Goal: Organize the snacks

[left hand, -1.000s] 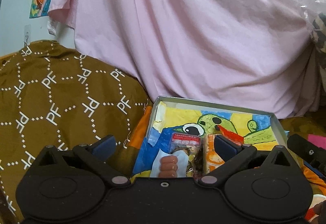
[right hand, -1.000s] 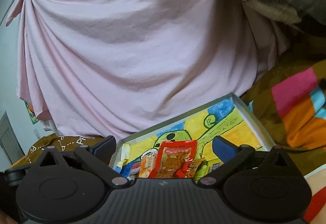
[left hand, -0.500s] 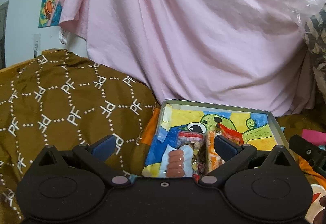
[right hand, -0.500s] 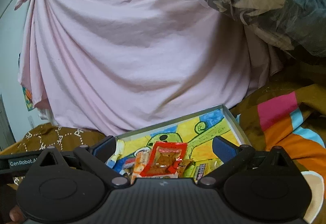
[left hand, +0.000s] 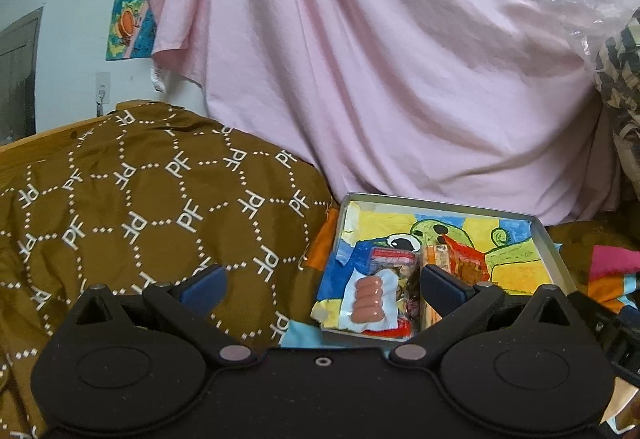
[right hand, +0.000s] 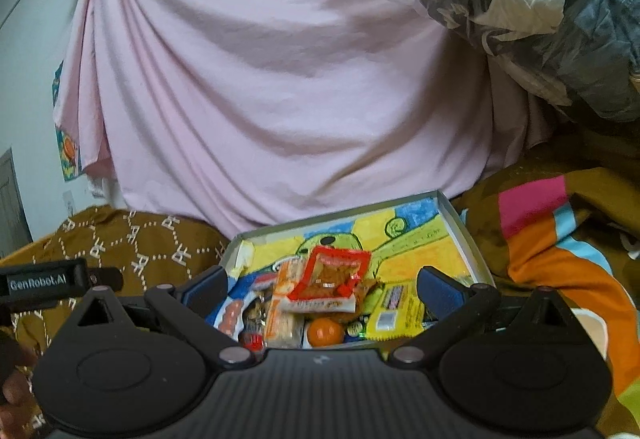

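A shallow grey box (left hand: 554, 243) (right hand: 466, 235) lined with a bright cartoon drawing lies on the bed. Several snack packs sit in its near end: a sausage pack (left hand: 370, 301), a red pack (right hand: 334, 275), an orange-and-white pack (right hand: 282, 313), a yellow pack (right hand: 394, 309) and an orange ball (right hand: 325, 332). My left gripper (left hand: 320, 285) is open and empty, held back from the box's left corner. My right gripper (right hand: 320, 285) is open and empty, held back from the box's near end.
A brown patterned quilt (left hand: 140, 207) covers the bed on the left. A striped orange, pink and blue blanket (right hand: 560, 239) lies to the right. A pink sheet (left hand: 380, 59) hangs behind the box. A plastic bag of clothes (right hand: 540, 7) sits at the upper right.
Both grippers have drawn back and up from the box, so more of the box and its snacks shows. Both stay open and empty.
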`<state>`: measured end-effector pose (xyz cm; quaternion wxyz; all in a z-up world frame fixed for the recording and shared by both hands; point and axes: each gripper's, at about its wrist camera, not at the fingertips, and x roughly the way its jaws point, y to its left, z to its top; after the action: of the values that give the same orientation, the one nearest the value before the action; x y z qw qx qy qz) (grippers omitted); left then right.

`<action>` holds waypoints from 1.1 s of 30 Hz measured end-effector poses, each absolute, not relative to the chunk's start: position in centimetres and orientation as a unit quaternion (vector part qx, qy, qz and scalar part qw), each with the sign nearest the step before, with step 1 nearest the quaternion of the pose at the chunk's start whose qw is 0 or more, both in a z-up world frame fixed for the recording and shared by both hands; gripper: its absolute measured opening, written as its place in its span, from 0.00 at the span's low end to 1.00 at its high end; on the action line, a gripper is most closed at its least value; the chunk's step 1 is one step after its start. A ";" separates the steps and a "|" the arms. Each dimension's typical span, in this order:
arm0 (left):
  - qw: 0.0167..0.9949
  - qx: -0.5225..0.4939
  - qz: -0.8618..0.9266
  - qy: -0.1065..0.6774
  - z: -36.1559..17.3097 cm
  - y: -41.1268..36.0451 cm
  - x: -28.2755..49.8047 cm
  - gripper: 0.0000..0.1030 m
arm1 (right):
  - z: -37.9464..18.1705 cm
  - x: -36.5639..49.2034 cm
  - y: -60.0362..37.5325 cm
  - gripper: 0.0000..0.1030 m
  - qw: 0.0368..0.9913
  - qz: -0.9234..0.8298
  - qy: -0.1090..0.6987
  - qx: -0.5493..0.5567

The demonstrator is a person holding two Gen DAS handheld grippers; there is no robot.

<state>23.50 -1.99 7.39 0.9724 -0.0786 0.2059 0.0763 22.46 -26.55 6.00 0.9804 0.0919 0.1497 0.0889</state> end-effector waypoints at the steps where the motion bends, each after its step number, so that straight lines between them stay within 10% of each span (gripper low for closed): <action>1: 0.972 -0.079 0.078 0.205 7.3 -2.0 23.1 0.99 | 5.9 22.1 -26.5 1.00 0.980 0.089 0.152 0.089; 33: 0.978 -0.061 0.101 0.169 5.4 -2.6 14.2 0.99 | 4.5 12.9 -24.9 1.00 0.992 0.035 0.105 0.062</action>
<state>14.25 -2.64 5.35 0.9785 -0.0611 0.1690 0.1013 12.86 -24.94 4.52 0.9919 0.0615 0.1050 0.0354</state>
